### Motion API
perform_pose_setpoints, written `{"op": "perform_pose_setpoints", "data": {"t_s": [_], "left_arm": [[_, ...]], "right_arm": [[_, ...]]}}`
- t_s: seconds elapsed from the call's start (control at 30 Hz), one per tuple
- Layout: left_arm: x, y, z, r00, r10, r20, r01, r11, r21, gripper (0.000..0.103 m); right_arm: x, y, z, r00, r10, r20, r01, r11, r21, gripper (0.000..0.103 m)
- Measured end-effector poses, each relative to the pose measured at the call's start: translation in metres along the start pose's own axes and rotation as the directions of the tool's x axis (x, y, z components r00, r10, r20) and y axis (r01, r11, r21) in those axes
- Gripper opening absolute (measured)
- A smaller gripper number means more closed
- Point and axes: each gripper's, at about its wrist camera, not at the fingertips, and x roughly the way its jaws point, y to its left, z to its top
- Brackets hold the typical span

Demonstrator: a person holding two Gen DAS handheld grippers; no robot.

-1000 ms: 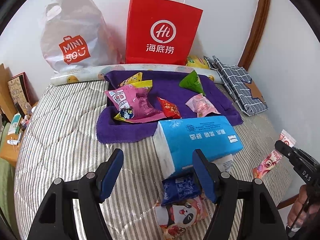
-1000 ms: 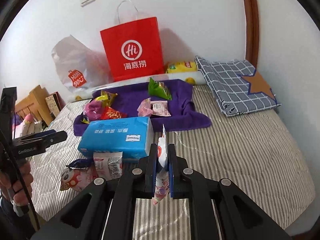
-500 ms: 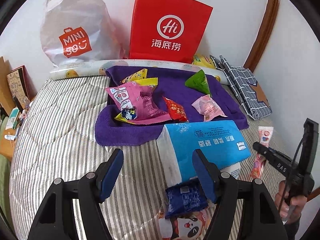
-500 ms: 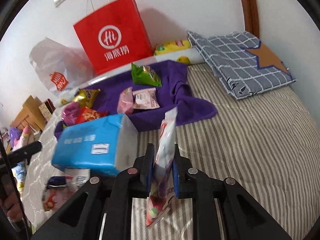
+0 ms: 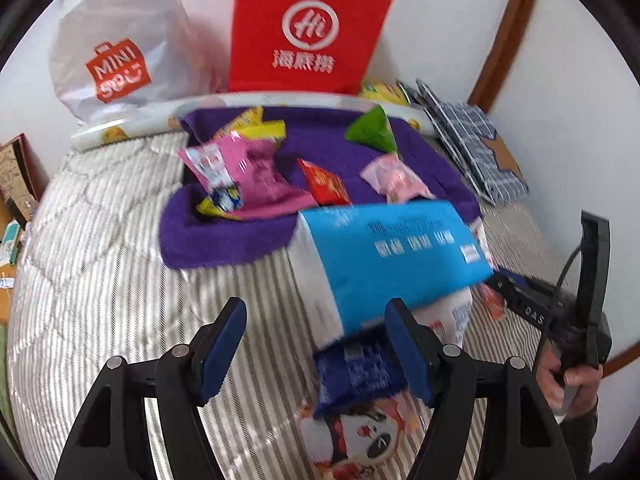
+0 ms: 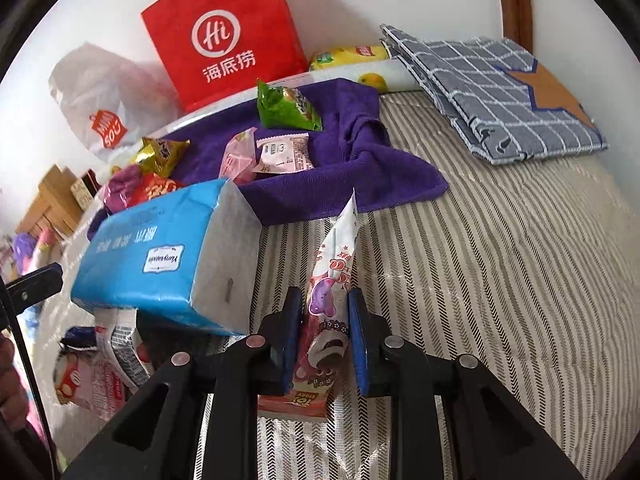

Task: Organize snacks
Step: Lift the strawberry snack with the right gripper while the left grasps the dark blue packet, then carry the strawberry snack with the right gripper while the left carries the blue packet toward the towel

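One long snack packet (image 6: pixel 334 280) with a pink bear print was clamped tight in the right gripper (image 6: pixel 322 332) a second ago; now the jaws have just been opening, the pads stand a little apart from it, and it lies between them on the striped quilt (image 6: pixel 500 280), just beside the blue tissue pack (image 6: pixel 168 256). I judge this packet is being set down, while most snacks still wait on the purple towel (image 6: pixel 352 184). The left gripper (image 5: pixel 316 336) hovers open and empty over a dark blue packet (image 5: pixel 356 372); at the white wall stand a red paper bag (image 5: pixel 308 32) and a white plastic bag (image 5: pixel 120 40).
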Motion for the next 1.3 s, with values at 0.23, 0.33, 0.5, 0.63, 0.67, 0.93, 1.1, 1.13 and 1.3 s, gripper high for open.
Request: {"op": "perform_pose_setpoints", "data": {"t_s": [0.23, 0.33, 0.5, 0.63, 0.67, 0.93, 1.1, 1.13, 1.3], "left_arm": [[0.022, -0.015, -0.013, 0.995, 0.019, -0.093, -0.015, 0.999, 0.044, 0.071], [0.031, -0.016, -0.016, 0.989, -0.001, -0.149, 0.004, 1.000, 0.018, 0.071], [0.038, -0.019, -0.025, 0.984, 0.024, -0.177, -0.017, 0.999, 0.039, 0.040], [0.022, -0.015, -0.024, 0.990, 0.036, -0.136, -0.034, 0.999, 0.022, 0.038], [0.016, -0.014, -0.023, 0.992, 0.043, -0.123, -0.041, 0.999, 0.019, 0.038], [-0.023, -0.014, -0.012, 0.997, 0.063, -0.045, -0.065, 0.997, -0.045, 0.038], [-0.036, -0.026, 0.003, 0.996, 0.084, -0.005, -0.084, 0.993, -0.087, 0.038], [-0.037, -0.028, 0.008, 0.996, 0.091, 0.005, -0.090, 0.991, -0.099, 0.038], [-0.039, -0.038, 0.023, 0.994, 0.101, 0.031, -0.096, 0.985, -0.146, 0.038]], "right_arm": [[0.005, 0.007, -0.005, 0.999, -0.036, -0.006, 0.036, 0.998, -0.051, 0.022], [-0.001, 0.004, -0.007, 0.999, -0.032, -0.003, 0.032, 0.999, -0.027, 0.020], [-0.020, 0.001, -0.011, 0.999, -0.039, 0.036, 0.040, 0.999, -0.024, 0.020], [-0.041, -0.001, -0.013, 0.998, -0.029, 0.055, 0.030, 0.999, -0.028, 0.020], [-0.047, -0.002, -0.012, 0.998, -0.027, 0.062, 0.029, 0.999, -0.030, 0.020], [-0.078, 0.003, -0.001, 0.996, 0.033, 0.088, -0.027, 0.997, -0.069, 0.020], [-0.088, 0.008, 0.014, 0.992, 0.085, 0.089, -0.074, 0.990, -0.117, 0.020], [-0.088, 0.009, 0.018, 0.992, 0.089, 0.086, -0.077, 0.988, -0.131, 0.020], [-0.086, 0.011, 0.035, 0.990, 0.120, 0.069, -0.106, 0.977, -0.184, 0.020]]}}
